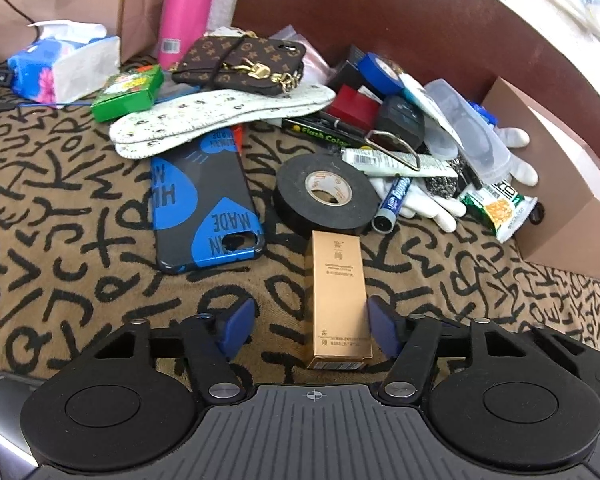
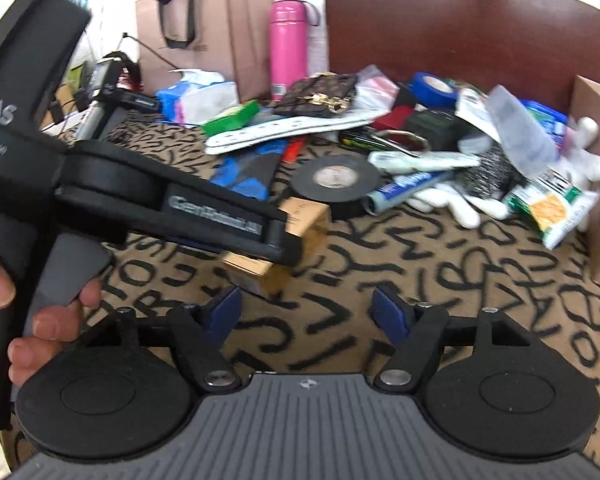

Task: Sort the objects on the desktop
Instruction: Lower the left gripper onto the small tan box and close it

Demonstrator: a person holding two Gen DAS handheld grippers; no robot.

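- Nearest to me in the left wrist view, my left gripper (image 1: 311,330) is half spread around the near end of the small gold carton (image 1: 337,300); the right-hand blue pad (image 1: 382,330) sits just at the carton's side, the other pad stands clear of it, so nothing is pinched yet.
- Gold carton: it lies flat on the patterned cloth of the desk (image 1: 60,240), long axis pointing away from me, well in from the far edge. I judge it light and thin-walled, a cosmetics sort of box, stiff along its edges but easy to dent on its broad faces. Its glossy skin may slip, so I would close across the two narrow long sides, near the middle of its length, with only gentle pressure.
- From the right wrist view, my right gripper (image 2: 306,314) is also half spread and holds nothing; the carton (image 2: 300,220) lies beyond it, partly hidden by the left gripper's body.
- Just past the carton sits a roll of black tape (image 1: 326,194), with a blue phone case (image 1: 206,204) beside it.
- Farther on, a heap of odds and ends reaches the desk's far edge, with a brown cardboard box (image 1: 560,216) at the right and a pink flask (image 1: 186,12) standing at the back.
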